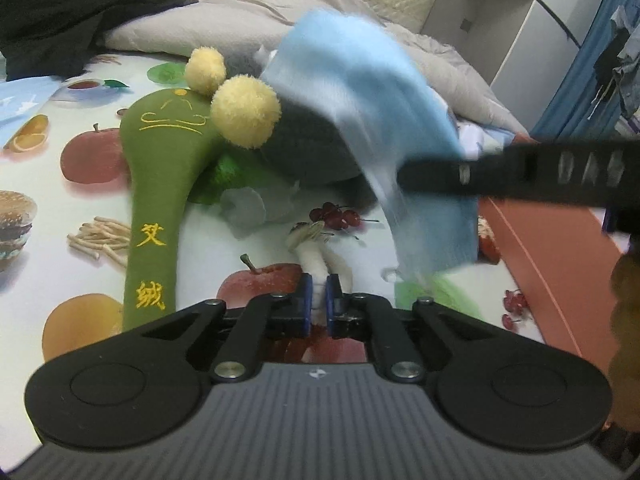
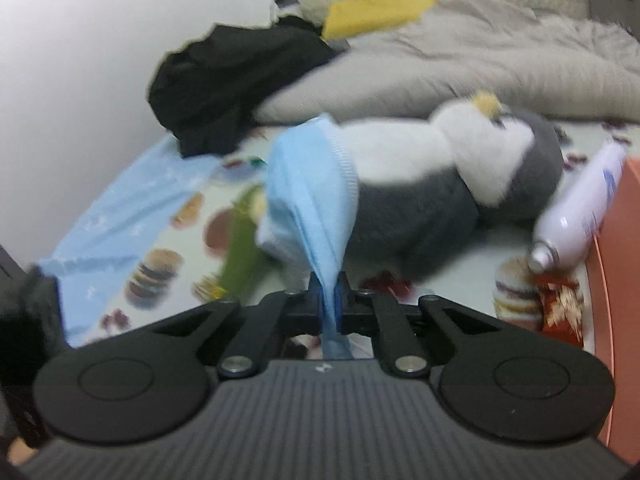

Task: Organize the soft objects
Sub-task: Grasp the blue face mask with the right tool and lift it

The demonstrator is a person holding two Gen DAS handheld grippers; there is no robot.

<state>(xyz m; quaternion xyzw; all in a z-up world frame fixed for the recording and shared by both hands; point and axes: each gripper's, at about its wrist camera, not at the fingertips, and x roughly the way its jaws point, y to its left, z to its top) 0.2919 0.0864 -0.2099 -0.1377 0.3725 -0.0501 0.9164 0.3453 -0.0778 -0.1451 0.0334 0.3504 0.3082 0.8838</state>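
Left gripper (image 1: pixel 318 300): bottom centre of the left wrist view, jaws closed on the white leg of a small stuffed toy (image 1: pixel 316 256), whose body lies on the sheet just above the fingertips; what kind of toy it is cannot be told.

Right gripper (image 2: pixel 330 300): bottom centre of the right wrist view, jaws clamped on a gathered fold of light blue cloth (image 2: pixel 308 208). The cloth runs up from the jaws and drapes against the penguin. In the left wrist view the same cloth (image 1: pixel 372 112) hangs, blurred, in the upper middle, with the other gripper's black arm crossing the right edge.

Penguin plush (image 2: pixel 460 184): grey and white, lying on its side, centre right of the right wrist view.

Green plush mallet (image 1: pixel 160 184): left of centre in the left wrist view, yellow embroidered characters on the handle, two yellow pompoms (image 1: pixel 244 110) at its head.

Bed sheet (image 1: pixel 60 208): white, printed with apples, burgers and cherries; everything rests on it.

Grey quilt (image 2: pixel 480 56): bunched along the upper right.

Black garment (image 2: pixel 228 84): heaped at upper left.

White spray can (image 2: pixel 580 208): lying tilted at the right edge, touching an orange box (image 2: pixel 624 280).
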